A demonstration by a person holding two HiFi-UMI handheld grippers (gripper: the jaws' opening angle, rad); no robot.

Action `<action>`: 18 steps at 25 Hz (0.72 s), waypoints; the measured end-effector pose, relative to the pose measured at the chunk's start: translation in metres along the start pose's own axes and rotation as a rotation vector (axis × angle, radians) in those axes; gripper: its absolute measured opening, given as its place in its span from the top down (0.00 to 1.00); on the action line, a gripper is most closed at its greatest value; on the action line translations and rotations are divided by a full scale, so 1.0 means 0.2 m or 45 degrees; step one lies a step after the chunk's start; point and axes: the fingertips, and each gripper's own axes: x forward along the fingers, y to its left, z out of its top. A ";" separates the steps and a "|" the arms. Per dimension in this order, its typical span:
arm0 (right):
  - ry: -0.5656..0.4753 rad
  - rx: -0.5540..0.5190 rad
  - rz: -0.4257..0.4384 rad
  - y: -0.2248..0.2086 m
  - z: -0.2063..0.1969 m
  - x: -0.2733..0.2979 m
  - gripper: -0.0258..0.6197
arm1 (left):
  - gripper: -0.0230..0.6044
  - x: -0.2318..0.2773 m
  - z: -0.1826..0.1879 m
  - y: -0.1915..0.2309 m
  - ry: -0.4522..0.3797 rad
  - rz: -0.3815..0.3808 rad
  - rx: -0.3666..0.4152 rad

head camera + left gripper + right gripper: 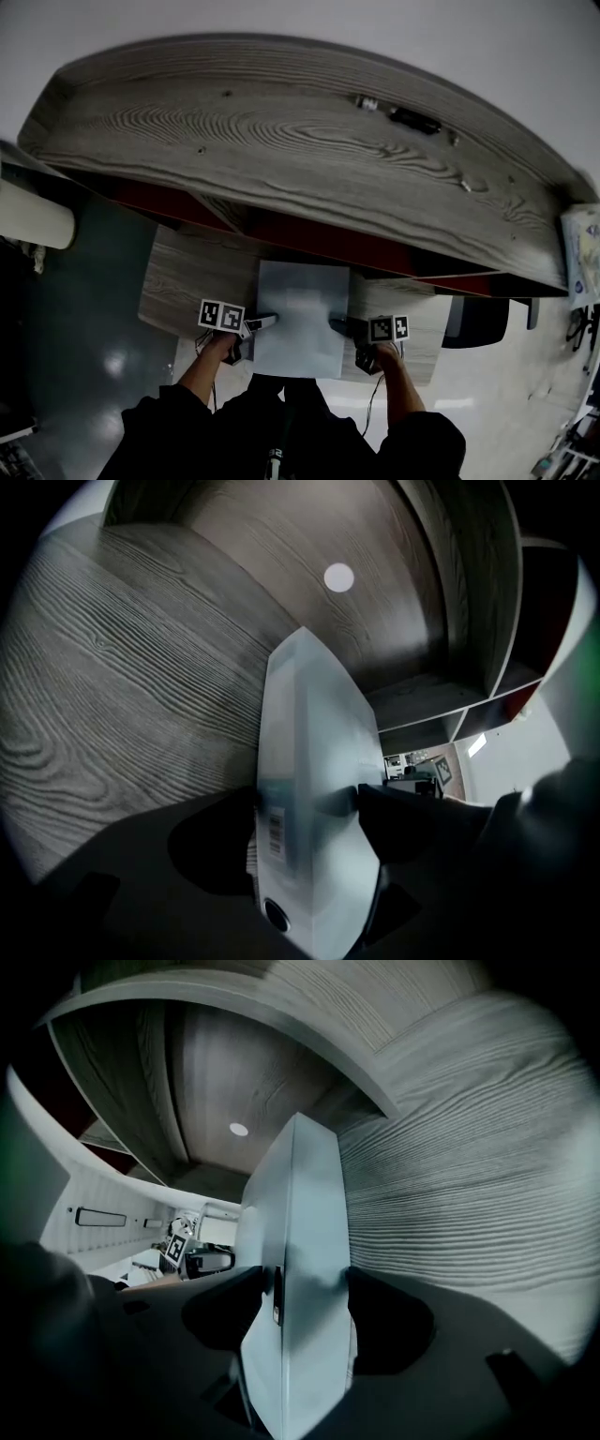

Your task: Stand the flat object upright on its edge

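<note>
Beneath the overhanging wooden top [281,141], left gripper [266,322] and right gripper [338,325] both clamp the white folder [302,305].

The head view looks steeply down on the wooden shelf [281,150]. Each gripper view looks close along its jaws from opposite sides; all share the white binder [300,319].

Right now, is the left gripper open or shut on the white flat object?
Shut: the left gripper has one jaw pressed against each face of the white flat object.
</note>
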 end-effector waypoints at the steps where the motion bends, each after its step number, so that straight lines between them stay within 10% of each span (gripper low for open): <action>1: 0.008 -0.004 -0.016 -0.01 0.00 0.00 0.56 | 0.42 0.00 0.00 0.00 0.006 -0.003 -0.001; 18: -0.033 -0.039 -0.063 0.06 -0.01 -0.03 0.57 | 0.43 -0.07 0.07 -0.08 -0.017 0.004 0.138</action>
